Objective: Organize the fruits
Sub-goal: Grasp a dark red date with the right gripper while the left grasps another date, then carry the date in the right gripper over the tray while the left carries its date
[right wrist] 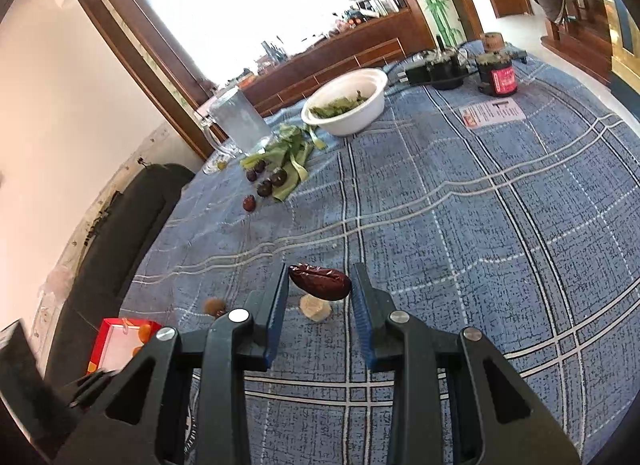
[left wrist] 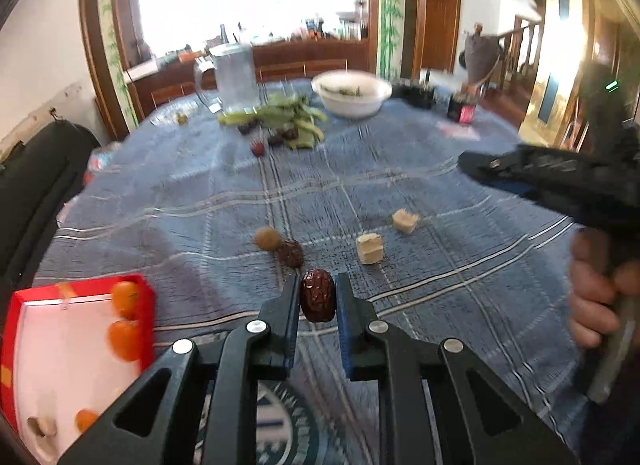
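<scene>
Left wrist view: my left fingers (left wrist: 318, 297) pinch a red date (left wrist: 317, 301) above the desk (left wrist: 440, 185); my right fingers (right wrist: 320, 293) clamp a second date (right wrist: 320, 282) crosswise, seemingly secure. Carry each level to the red box (left wrist: 24, 297) beside me, where oranges (left wrist: 126, 339) lie, releasing low. Walnut (left wrist: 267, 238) and cubes (left wrist: 370, 249) wait beyond.

Your left gripper (left wrist: 318, 296) pinches a red date (left wrist: 317, 295), your right gripper (right wrist: 320, 285) pinches another date (right wrist: 320, 281), both lifted up.
</scene>
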Tool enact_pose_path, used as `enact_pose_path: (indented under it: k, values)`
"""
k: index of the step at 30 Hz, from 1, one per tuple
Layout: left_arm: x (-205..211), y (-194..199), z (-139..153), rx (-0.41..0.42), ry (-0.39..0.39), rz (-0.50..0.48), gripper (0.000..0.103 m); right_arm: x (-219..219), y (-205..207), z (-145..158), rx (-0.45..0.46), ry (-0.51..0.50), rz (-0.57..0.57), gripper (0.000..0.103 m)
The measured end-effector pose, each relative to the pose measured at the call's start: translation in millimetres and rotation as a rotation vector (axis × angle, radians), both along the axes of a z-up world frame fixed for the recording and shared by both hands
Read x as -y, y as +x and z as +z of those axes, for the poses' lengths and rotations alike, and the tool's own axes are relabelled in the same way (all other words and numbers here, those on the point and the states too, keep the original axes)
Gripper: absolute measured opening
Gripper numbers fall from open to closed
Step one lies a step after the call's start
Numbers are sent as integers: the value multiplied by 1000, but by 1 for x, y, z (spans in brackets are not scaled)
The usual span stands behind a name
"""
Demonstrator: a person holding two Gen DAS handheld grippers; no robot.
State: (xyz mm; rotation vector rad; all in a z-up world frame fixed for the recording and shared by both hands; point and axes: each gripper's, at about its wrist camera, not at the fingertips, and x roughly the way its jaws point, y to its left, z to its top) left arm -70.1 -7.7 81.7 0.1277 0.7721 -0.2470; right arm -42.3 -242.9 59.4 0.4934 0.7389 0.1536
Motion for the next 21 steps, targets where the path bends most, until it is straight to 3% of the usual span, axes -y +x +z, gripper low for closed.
enact_pose_path:
  k: [7, 12, 21]
  values:
    - [-48, -35, 19, 66, -2, 100, 16, -5, -11, 12, 105, 2, -1, 33]
    - [-80, -42, 16, 63, 15, 188, 16, -9, -8, 7, 91, -23, -3, 33]
    - [-105, -54, 8, 64, 10, 235, 16, -7, -5, -3, 76, -56, -38, 33]
